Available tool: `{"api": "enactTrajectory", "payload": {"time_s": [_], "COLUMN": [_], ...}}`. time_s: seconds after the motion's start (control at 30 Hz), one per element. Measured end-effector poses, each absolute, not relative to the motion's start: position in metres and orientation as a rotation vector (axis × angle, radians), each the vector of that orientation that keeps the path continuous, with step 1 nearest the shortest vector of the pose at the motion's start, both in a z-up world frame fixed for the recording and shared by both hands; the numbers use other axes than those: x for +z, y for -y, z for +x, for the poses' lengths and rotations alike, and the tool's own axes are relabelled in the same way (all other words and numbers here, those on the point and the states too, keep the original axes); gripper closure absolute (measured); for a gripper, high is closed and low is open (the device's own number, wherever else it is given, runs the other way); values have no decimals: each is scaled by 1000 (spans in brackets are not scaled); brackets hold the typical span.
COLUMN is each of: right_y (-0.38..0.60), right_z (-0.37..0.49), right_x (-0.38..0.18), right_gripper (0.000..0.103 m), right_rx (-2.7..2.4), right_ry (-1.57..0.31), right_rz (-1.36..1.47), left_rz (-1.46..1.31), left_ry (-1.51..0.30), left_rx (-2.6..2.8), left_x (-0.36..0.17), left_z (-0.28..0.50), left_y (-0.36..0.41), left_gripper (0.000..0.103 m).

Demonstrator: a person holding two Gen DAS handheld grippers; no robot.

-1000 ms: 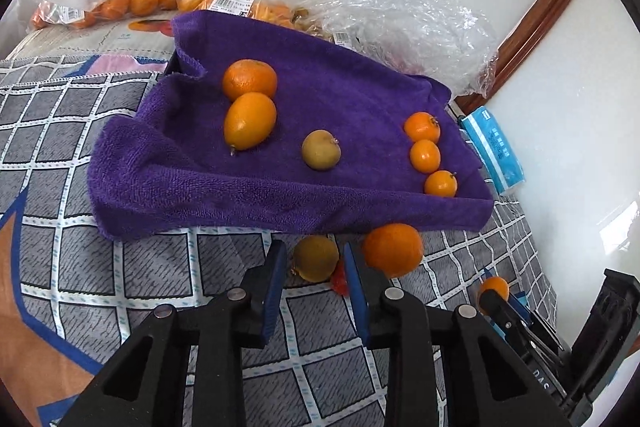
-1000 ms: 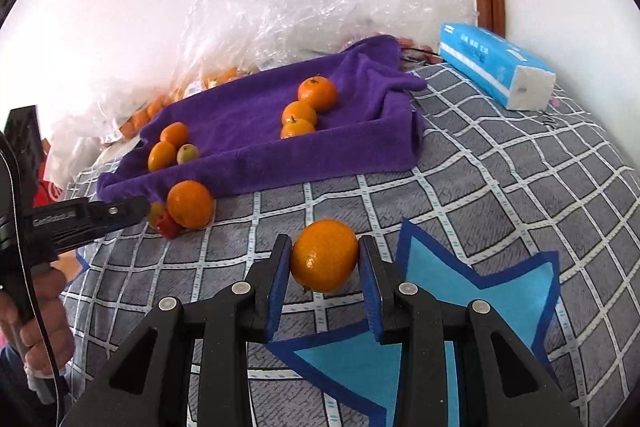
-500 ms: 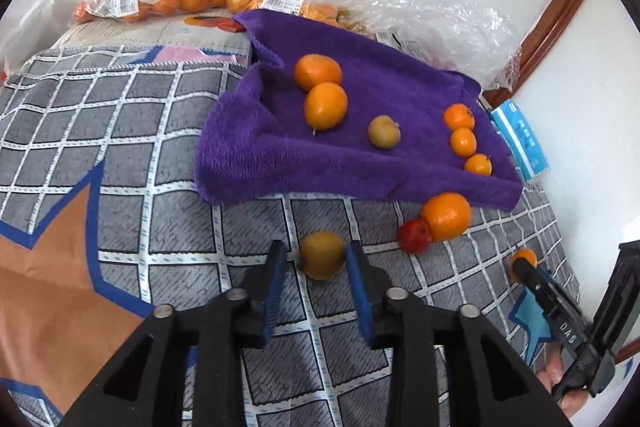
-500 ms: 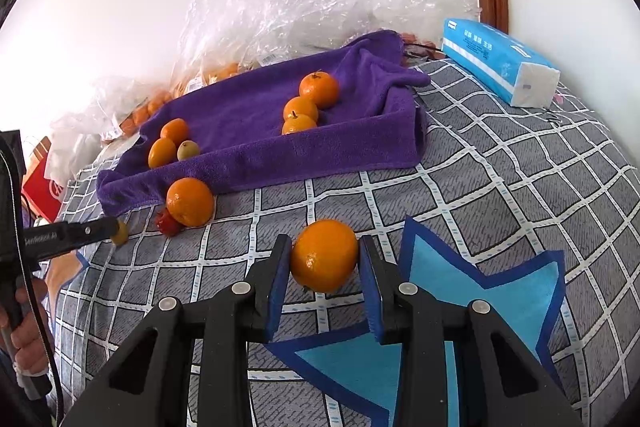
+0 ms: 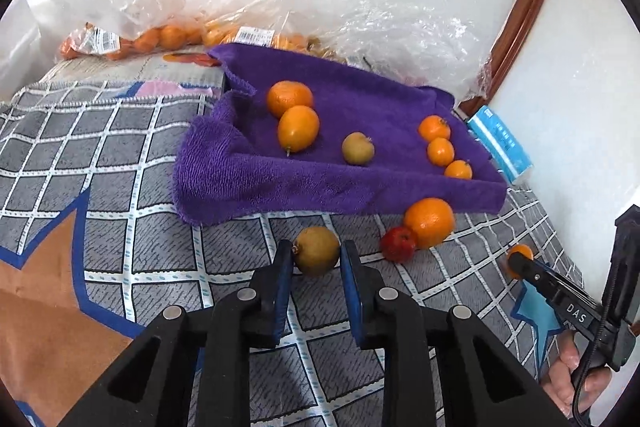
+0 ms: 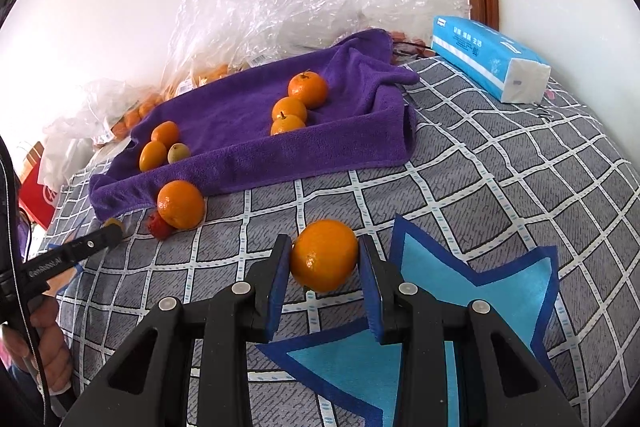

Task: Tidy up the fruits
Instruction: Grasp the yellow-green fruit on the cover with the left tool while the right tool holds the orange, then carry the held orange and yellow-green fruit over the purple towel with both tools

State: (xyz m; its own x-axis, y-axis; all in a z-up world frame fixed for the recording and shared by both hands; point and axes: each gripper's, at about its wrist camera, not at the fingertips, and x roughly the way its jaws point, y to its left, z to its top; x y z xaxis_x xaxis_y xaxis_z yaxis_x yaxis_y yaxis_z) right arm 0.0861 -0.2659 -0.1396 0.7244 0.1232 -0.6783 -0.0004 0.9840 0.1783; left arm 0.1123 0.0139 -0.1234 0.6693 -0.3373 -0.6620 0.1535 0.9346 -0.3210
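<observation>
**Both grippers closed on fruit, in front of towel**

Left gripper point(image 5: 316, 259): jaws have just closed on a brownish-yellow fruit point(image 5: 317, 250), seemingly on the checked cover point(image 5: 120, 163). Purple towel point(image 5: 360, 107) behind holds six fruits. Right gripper point(image 6: 324, 259): clamped on an orange point(image 6: 324, 255).

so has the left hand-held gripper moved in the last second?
Yes. The left hand-held gripper has backed away from the purple towel, its jaws just closing on the brown fruit.

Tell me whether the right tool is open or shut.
Shut on the orange: in the right wrist view both blue pads of the right tool press its sides, holding it above the checked cover.
</observation>
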Motion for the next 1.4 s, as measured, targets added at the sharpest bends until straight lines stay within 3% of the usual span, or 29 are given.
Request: {"api": "enactTrajectory", "payload": {"time_s": [0.3, 0.87, 1.4], "right_y": [255, 250, 262], "right_z": [86, 85, 74], "right_x": [-138, -138, -129], "right_gripper": [69, 69, 69], "right_rx": [54, 79, 73], "right_ry": [-764, -772, -733], "right_rz": [102, 64, 121], "left_rz": [-316, -208, -233], "left_ry": [-667, -691, -603], "left_rx": [-248, -222, -260], "left_x": [-112, -108, -94], "left_z": [100, 99, 86], "left_y": [-25, -11, -16], "left_gripper": [80, 80, 80]}}
